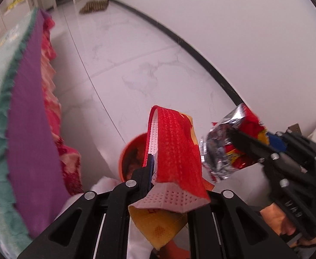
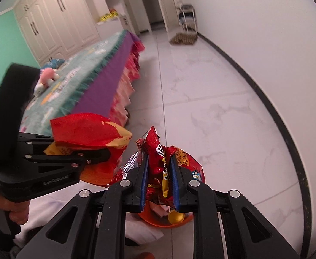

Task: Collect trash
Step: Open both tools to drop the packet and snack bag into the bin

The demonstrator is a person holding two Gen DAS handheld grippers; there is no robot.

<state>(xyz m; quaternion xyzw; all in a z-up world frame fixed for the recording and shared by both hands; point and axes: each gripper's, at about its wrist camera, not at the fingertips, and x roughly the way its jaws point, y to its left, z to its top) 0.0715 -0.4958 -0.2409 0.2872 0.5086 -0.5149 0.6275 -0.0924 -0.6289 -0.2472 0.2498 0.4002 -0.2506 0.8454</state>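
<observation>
My left gripper (image 1: 166,168) is shut on a red and yellow cloth-like bag (image 1: 175,146), held above the floor; the bag also shows in the right wrist view (image 2: 88,129). My right gripper (image 2: 159,161) is shut on a crumpled red snack wrapper (image 2: 155,151) with a silver foil inside, which also shows in the left wrist view (image 1: 224,146). An orange bin (image 2: 158,220) sits on the floor just below both grippers, with some trash in it; its rim shows in the left wrist view (image 1: 127,149).
A bed (image 2: 82,79) with a teal cover, purple sheet and red skirt stands on the left, a plush toy (image 2: 45,82) on it. White marble floor (image 2: 211,108) runs to a dark skirting board and white wall on the right. A doormat (image 2: 182,38) lies far off.
</observation>
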